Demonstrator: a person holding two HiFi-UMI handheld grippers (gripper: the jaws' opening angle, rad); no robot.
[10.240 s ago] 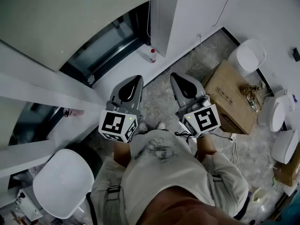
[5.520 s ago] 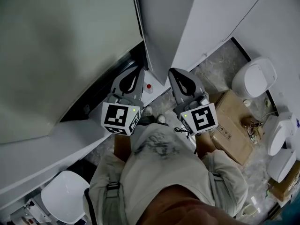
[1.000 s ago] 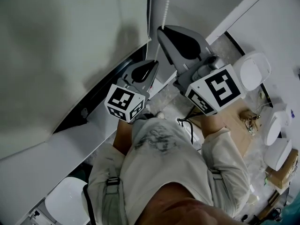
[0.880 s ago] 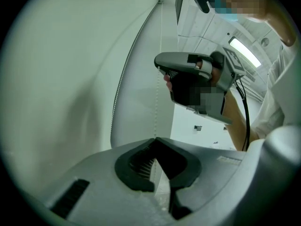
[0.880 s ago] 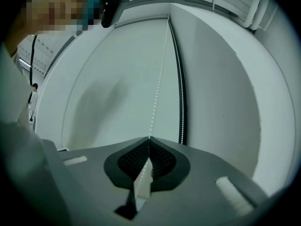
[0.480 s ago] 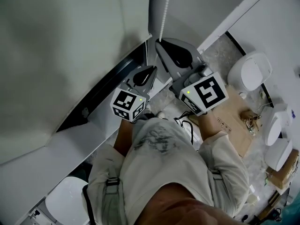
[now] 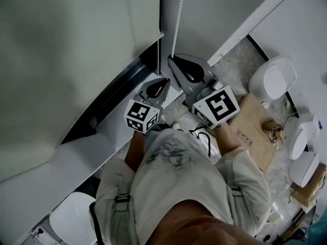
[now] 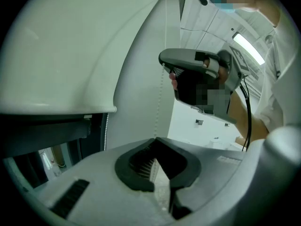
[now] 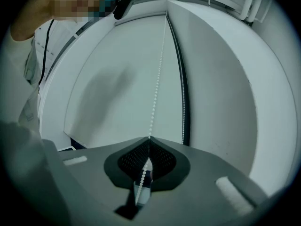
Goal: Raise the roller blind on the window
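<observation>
Nearest is the person's pale shirt [image 7: 179, 188], with both forearms reaching away from it toward the window. The left hand-held gripper [image 7: 163, 80] sits lower and nearer, its marker cube [image 7: 143, 115] facing up. Its jaws are narrow, pressed together, and a strand of the bead chain [image 7: 178, 19] runs down to the point where they meet. Just to its right and higher up, the right hand-held gripper [image 7: 173, 58] has its jaws clamped on that same strand; in the right gripper view the beads pass straight between the pads and out below them. A second strand hangs just beside the first, along the dark gap at the blind's right edge.

On the floor [image 7: 230, 68] to the right lies a cardboard box [image 7: 258, 137].

Farther off, the roller blind [image 7: 76, 45] fills the left of the scene. It covers most of the window [image 7: 110, 103], which shows only as a dark strip below the blind's bottom edge, above a white ledge [image 7: 76, 154].
</observation>
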